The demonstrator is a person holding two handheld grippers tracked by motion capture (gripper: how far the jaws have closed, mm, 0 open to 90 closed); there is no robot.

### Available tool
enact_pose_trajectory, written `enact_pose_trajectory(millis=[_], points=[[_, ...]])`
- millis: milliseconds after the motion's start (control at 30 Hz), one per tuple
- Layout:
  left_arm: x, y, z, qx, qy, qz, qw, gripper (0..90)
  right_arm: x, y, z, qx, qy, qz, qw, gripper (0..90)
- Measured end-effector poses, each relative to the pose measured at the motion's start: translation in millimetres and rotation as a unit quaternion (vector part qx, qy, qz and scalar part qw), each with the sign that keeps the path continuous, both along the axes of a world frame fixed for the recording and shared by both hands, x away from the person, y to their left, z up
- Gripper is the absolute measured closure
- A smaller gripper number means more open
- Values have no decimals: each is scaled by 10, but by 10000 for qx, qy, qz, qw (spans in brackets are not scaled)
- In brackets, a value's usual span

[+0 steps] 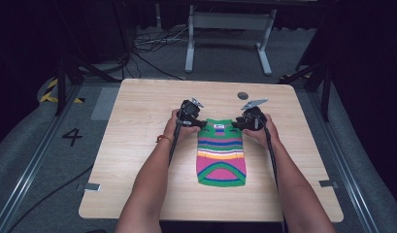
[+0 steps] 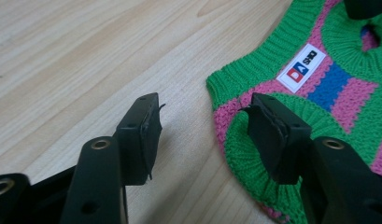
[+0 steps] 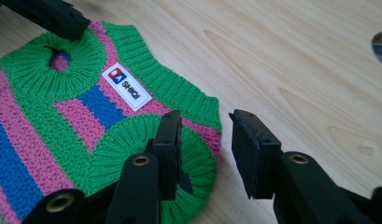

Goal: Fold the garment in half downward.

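Left gripper [image 2: 202, 135]: jaws apart, one pad over bare wood, the other over the knitted edge, straddling a top corner of the striped sweater [image 2: 319, 107] without pinching it. Right gripper [image 3: 205, 149]: likewise parted, one jaw above the green ribbed armhole, the other above the table [image 3: 296, 70], corner of the knit between them, nothing clamped.

From the high view: left gripper [image 1: 200, 123] and right gripper [image 1: 236, 124] at the sweater's two far corners, a hand behind each, forearms entering from the bottom edge. Small sweater [image 1: 221, 153] flat near the middle of the wooden table [image 1: 138, 160], neck end away from the person, stripes of green, pink, blue and yellow running across.

Up close in the gripper views, not readable from above: white sewn label [image 3: 127, 86] with red and blue mark near the collar, lettering "SHIQI"; ribbed green trim around neck and armholes. From above alone: dark round grommet [image 1: 242, 95] in the tabletop beyond the sweater, red band [image 1: 164, 139] on the left wrist.
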State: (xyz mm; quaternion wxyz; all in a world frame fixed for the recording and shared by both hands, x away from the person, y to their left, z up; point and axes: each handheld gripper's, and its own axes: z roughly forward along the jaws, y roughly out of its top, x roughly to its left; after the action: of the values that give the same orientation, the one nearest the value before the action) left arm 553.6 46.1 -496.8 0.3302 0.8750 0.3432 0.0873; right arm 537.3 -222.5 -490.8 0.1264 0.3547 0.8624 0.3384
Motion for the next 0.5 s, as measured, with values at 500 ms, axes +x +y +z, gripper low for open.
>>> enact_pose_trajectory(millis=[500], points=[[3,-39,-42,-284,180,-205,9992,649,62,1,-100,249,295,-240,9990,670]])
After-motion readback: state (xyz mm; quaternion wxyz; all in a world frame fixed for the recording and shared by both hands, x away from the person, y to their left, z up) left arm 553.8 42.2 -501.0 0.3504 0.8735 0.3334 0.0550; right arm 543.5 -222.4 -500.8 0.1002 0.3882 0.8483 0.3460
